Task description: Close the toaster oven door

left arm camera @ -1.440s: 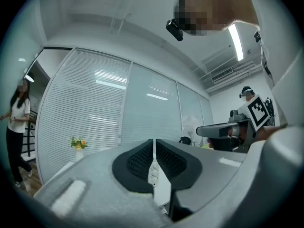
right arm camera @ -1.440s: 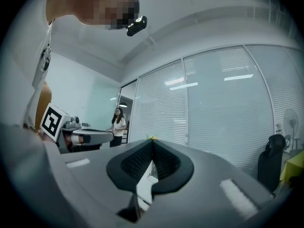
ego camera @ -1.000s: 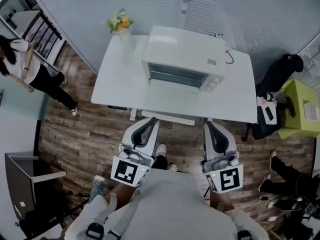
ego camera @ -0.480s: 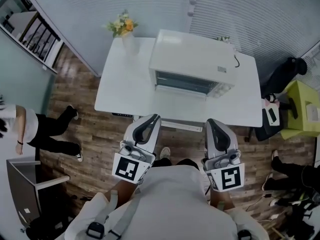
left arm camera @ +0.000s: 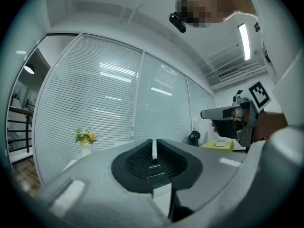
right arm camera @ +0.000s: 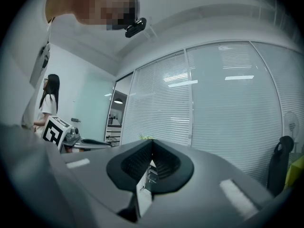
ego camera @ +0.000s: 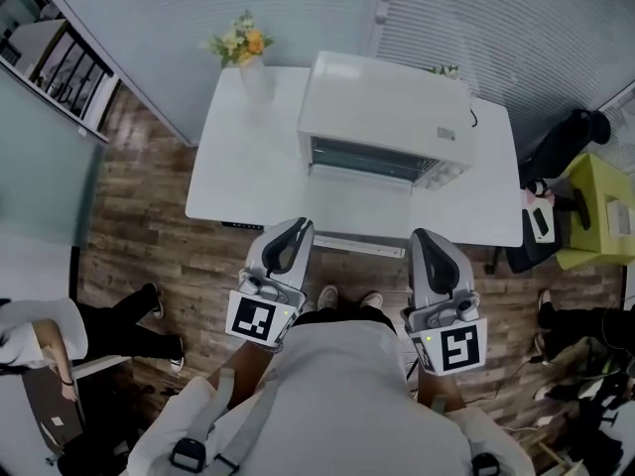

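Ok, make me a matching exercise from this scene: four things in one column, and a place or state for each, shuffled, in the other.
Things:
1. flower vase
2. toaster oven door
3. left gripper
4. yellow-green cabinet

Places or states:
A. folded down, open
B. jaws together, nothing between them
C. off the table, to its right
D. back left corner of the table

Pairs: 1-D, 2-A, 3-B, 4-C
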Motion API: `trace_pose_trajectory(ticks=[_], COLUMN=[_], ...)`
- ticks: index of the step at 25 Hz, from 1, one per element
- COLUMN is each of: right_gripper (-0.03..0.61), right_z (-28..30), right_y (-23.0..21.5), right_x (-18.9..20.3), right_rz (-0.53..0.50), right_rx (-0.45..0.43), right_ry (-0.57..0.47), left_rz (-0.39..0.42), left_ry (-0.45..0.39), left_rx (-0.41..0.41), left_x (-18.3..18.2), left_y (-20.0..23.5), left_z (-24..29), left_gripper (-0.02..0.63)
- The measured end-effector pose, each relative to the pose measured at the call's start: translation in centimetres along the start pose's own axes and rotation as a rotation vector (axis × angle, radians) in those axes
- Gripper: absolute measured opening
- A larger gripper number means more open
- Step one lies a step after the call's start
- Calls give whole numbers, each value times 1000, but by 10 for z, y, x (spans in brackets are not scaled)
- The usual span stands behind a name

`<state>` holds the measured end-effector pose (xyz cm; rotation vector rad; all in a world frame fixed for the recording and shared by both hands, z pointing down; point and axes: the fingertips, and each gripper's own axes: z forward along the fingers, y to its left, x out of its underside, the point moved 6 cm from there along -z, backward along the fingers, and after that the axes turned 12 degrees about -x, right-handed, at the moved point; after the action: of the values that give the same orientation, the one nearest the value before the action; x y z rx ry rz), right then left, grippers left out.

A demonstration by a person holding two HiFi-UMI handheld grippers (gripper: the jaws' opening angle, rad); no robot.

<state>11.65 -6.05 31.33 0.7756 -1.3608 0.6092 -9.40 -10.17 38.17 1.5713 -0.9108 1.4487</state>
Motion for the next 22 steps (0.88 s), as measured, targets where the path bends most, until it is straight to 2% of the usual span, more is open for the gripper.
trace_pose_trajectory(ticks=[10,15,22], right_gripper=[5,5,5], right_z=[-1,2,4], right_y=[-6,-11,-13], right_x=[2,5,5], right_rz=[-5,-3,-3], right_rx=[10,13,13], right_ry=[9,15,23], left_rz=[2,2,11], left_ry=[91,152,277], left_rx=[-7,-38,-45], left_x=[63,98,158], left_y=[6,15,23], left_z=[6,9,5], left_gripper=[39,43,48])
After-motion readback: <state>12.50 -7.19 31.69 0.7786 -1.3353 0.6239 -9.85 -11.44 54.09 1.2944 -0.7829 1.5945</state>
